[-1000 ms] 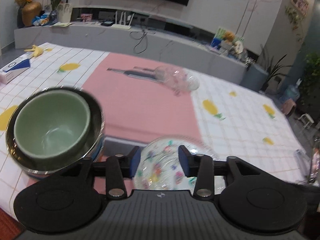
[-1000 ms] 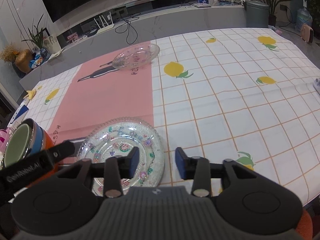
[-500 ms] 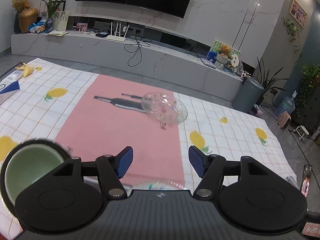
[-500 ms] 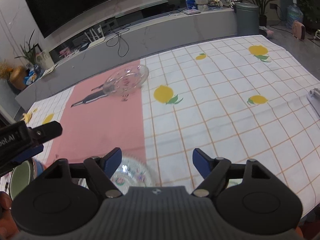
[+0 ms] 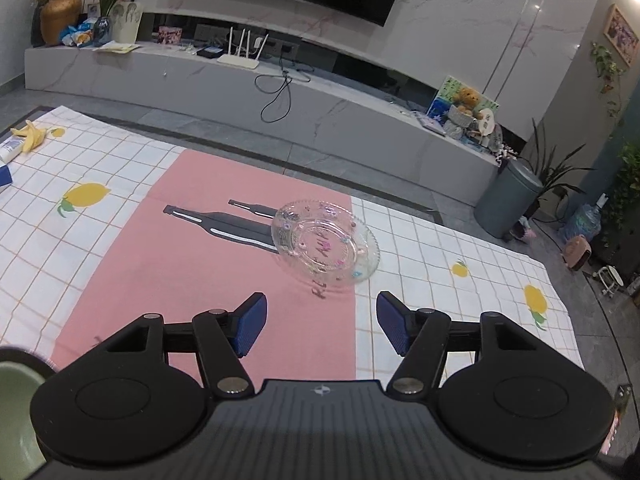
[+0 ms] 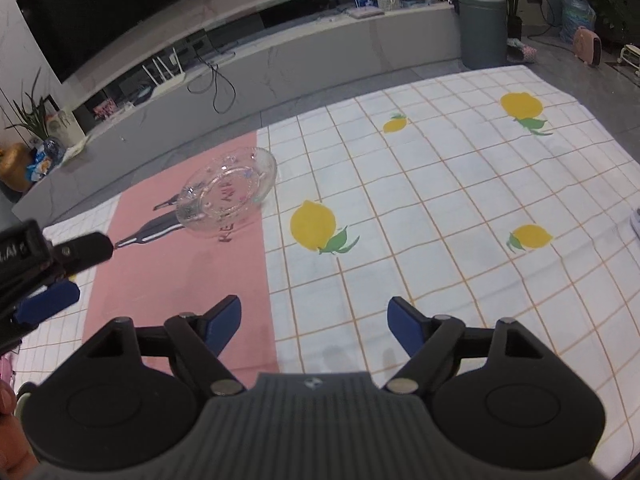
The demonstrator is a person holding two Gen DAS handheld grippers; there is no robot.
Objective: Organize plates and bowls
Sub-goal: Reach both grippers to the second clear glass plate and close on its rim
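Both grippers hang empty over the near part of the cloth-covered table (image 5: pixel 120 240). The left gripper (image 5: pixel 322 330) has its jaws spread wide with only pink cloth between them; they have just been opening, and nothing is between them. The right gripper (image 6: pixel 314 326) stands equally released, also freshly opened, over the seam between the pink strip and the white checks.

One glass plate (image 5: pixel 324 240) lies alone toward the far edge of the table, half on the pink strip, half on the white cloth, well apart from both grippers. It sits flat and untouched.

At the near left corner, the rim of a green bowl (image 5: pixel 16 400) shows in the left wrist view; what it rests in is cut off by the frame, so how tidy that pile is cannot be told.

As a judgement: part of the sorting seems done at the near left corner, and the far plate is what remains. It needs fetching and stacking with the rest.
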